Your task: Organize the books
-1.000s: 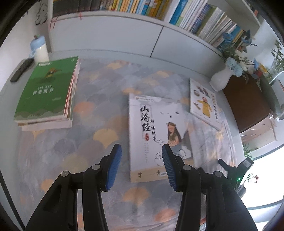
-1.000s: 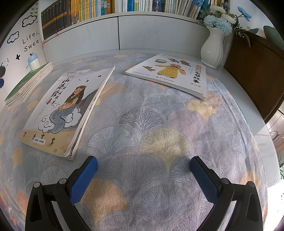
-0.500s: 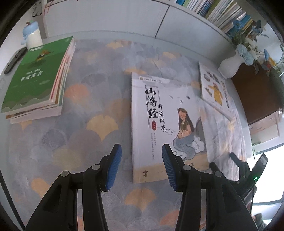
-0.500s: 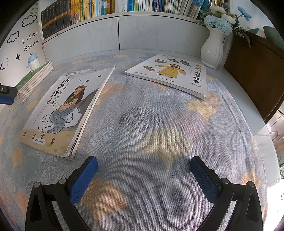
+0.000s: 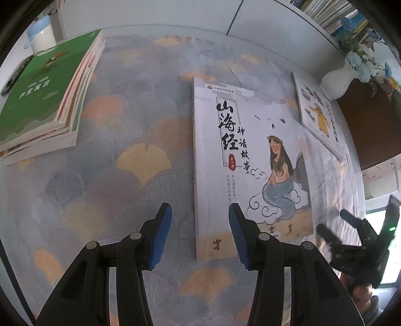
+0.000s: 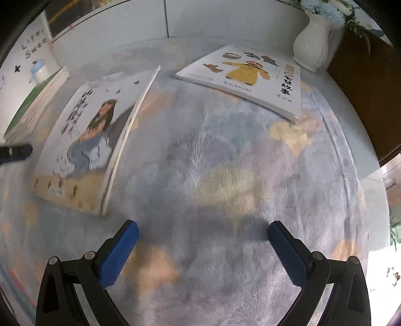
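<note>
A white book with a mermaid cover (image 5: 250, 160) lies flat on the patterned cloth; it also shows in the right wrist view (image 6: 95, 135). My left gripper (image 5: 200, 225) is open and empty, above the book's near left corner. A second white book with a yellow-coat figure (image 6: 250, 75) lies at the back right, also in the left wrist view (image 5: 320, 120). A stack of books with a green cover on top (image 5: 45, 95) sits at the left. My right gripper (image 6: 203, 248) is wide open and empty over bare cloth, right of the mermaid book.
A white vase with blue flowers (image 6: 313, 42) stands at the back right beside a dark wooden cabinet (image 6: 363, 87). A small white bottle with a blue lid (image 5: 42, 37) stands behind the green stack. A shelf of books (image 5: 333, 12) runs along the back wall.
My left gripper has moved forward and down toward the mermaid book's near left corner. My right gripper has moved forward, toward the books; its view is now blurred.
</note>
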Tool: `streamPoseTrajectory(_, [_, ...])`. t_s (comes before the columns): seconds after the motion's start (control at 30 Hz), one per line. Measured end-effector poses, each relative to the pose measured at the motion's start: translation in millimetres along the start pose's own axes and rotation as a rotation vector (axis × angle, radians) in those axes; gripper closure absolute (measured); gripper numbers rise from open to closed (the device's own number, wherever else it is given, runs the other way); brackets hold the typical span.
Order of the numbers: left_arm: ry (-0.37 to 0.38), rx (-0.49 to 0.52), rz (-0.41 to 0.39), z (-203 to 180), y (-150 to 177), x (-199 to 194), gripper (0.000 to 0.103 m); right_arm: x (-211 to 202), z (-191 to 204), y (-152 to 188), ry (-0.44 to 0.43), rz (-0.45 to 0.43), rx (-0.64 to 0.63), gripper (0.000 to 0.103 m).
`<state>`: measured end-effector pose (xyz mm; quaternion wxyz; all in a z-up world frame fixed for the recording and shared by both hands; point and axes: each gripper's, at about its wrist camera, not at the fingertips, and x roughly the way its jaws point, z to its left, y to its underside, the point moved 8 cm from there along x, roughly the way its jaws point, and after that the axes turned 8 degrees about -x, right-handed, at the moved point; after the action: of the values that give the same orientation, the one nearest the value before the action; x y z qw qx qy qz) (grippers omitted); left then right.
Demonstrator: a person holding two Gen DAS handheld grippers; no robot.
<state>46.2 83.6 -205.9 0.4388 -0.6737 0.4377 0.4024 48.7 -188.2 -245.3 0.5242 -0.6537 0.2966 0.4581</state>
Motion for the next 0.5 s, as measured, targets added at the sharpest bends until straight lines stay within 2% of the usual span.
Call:
streamPoseTrajectory(0.1, [0.015, -0.021, 0.012, 2.4, -0.4, 4.3, 0.058, -12.5, 8.1, -18.4, -0.064, -0.077, 0.033, 0.002])
streamPoseTrajectory(0.23, [0.051, -0.062, 0.03, 5.6, -0.7, 10.3, 0.058, -16.1, 34.4, -41.7, -0.131, -0.108, -0.03, 0.002])
streamPoseTrajectory(0.4, [0.056, -0.06, 0.041, 3.1, 2.5, 17.8, 0.058, 12.7, 56.8, -50.0, -0.112, -0.049, -0.105, 0.0])
streamPoseTrajectory(0.5, [0.06, -0.058, 0.034, 3.3, 1.9, 18.7, 0.058, 14.9, 60.4, -46.8, -0.1, -0.069, -0.132, 0.0])
